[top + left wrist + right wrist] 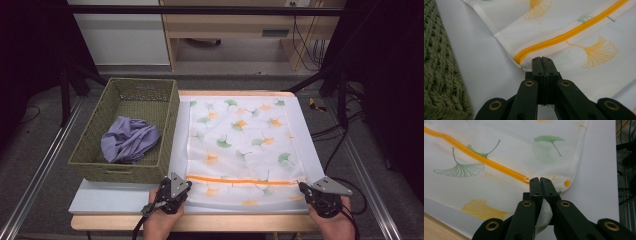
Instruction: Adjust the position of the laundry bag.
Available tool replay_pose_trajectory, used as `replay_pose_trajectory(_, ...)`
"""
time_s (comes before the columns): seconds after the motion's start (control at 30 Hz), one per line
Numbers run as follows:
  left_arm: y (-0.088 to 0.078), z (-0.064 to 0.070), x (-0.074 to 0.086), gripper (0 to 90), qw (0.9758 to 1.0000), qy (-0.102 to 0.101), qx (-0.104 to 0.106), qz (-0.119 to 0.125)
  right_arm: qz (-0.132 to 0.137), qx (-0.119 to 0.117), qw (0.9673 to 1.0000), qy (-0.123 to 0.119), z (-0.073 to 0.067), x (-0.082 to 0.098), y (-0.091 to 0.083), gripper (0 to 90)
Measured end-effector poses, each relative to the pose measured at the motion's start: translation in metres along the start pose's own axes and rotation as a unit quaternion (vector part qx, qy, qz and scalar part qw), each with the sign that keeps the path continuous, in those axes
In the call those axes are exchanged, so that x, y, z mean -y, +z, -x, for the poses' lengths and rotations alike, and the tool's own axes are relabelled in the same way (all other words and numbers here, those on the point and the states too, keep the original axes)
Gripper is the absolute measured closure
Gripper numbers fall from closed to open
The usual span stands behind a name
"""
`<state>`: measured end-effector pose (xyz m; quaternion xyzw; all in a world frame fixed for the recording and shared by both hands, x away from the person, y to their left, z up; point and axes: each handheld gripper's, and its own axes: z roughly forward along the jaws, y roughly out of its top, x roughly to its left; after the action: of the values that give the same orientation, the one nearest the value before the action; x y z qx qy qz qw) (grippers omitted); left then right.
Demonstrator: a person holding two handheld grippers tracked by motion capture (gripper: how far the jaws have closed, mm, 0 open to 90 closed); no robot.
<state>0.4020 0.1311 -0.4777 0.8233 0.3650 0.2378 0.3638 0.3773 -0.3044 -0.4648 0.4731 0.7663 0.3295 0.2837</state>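
A white mesh bag [240, 145] printed with green and orange ginkgo leaves lies flat on the white tabletop [110, 197]. An orange zipper [240, 180] runs across it near the front edge. My left gripper [187, 185] sits at the zipper's left end [524, 53]. In the left gripper view its jaws [541, 60] are pressed together over the bag's fabric. My right gripper [302, 186] sits at the bag's front right corner, just past the zipper's metal eyelet [526, 179]. It is shut [540, 180], with a bunch of white mesh [544, 216] squeezed between its jaws.
A green woven basket [170, 135] stands left of the bag, touching its edge, with a crumpled lilac cloth [129, 140] inside. The basket's wall [439, 75] is close to my left gripper. A wooden table lip [225, 222] runs along the front. Cables hang off the right side.
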Motion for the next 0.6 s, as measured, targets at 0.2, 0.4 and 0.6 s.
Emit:
replay_pose_trajectory(0.2, -0.001, -0.006, 0.001, 89.4, 0.9997, -0.02, 0.009, 0.001, 0.0, -0.002, 1.0, -0.006, -0.001, 0.0, 0.001, 88.8)
replay_pose_trajectory(0.4, -0.002, -0.004, 0.001, 82.0, 0.9996, -0.021, 0.017, 0.003, 0.013, -0.003, 0.9999, 0.0, 0.001, 0.0, -0.003, 76.8)
replay_pose_trajectory(0.6, -0.016, 0.008, -0.009, 52.3, 0.9989, -0.001, 0.007, 0.047, 0.074, 0.028, 0.9967, 0.016, 0.003, -0.007, -0.012, 43.4)
